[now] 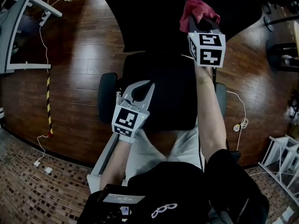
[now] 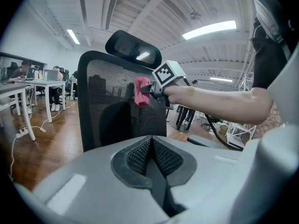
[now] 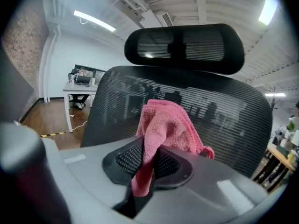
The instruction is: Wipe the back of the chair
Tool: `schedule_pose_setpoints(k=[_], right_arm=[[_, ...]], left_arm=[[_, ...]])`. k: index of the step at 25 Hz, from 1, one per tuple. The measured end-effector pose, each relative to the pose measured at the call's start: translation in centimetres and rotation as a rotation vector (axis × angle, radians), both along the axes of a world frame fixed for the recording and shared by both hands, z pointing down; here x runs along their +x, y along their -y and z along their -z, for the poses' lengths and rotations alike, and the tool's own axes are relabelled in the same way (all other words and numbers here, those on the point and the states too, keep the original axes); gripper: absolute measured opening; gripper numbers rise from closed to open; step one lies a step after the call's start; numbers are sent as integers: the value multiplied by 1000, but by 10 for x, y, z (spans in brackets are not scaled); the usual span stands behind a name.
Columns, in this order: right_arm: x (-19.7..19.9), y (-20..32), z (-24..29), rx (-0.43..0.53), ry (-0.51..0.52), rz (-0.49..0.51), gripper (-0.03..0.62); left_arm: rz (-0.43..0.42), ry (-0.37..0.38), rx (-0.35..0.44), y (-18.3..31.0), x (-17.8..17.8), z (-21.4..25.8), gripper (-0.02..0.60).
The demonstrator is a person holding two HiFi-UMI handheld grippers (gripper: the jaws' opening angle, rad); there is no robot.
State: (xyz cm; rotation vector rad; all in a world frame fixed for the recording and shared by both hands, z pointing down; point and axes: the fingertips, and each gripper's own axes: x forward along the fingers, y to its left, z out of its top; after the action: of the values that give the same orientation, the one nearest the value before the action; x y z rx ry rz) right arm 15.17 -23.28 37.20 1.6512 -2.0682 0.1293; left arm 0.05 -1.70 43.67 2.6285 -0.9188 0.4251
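A black mesh office chair stands in front of me, its back (image 1: 154, 13) at the top of the head view and its seat (image 1: 161, 92) below. My right gripper (image 1: 202, 22) is shut on a pink cloth (image 1: 195, 7) and holds it up against the front of the chair back. In the right gripper view the cloth (image 3: 164, 127) bulges out of the shut jaws (image 3: 147, 160), with the mesh back (image 3: 229, 120) and headrest (image 3: 187, 43) right behind it. My left gripper (image 1: 141, 85) hovers low over the seat, shut and empty (image 2: 152, 153). From there the cloth (image 2: 141, 91) shows at the mesh (image 2: 105, 92).
Black armrests (image 1: 106, 97) flank the seat. Cables (image 1: 44, 45) trail over the wooden floor, with a white desk frame (image 1: 18, 31) at far left and a white rack (image 1: 282, 155) at lower right. People sit at desks (image 2: 32, 85) in the background.
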Motion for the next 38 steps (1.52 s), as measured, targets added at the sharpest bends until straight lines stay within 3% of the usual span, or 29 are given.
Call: schedule_pose_setpoints(k=[10,20,28,34,38], right_arm=[[-161,23,-28,-62,28,285,43],[-248,22,-43,-103,50,447,43],[-247,-3,-23,-67,95,500,42],[-183,-66,9,-18,97,467,43],[-127,-128,11,-53,84,401,43]], left_arm=[[62,-11,-14,1,-29,-7,-8],[89,-12,-19,0,-44,-9,-8],[101,-10,-32,2,-51,-5,-8],[105,-2,18,2,-48,24,-8],[76,6,49,-12,-34,50,-8]])
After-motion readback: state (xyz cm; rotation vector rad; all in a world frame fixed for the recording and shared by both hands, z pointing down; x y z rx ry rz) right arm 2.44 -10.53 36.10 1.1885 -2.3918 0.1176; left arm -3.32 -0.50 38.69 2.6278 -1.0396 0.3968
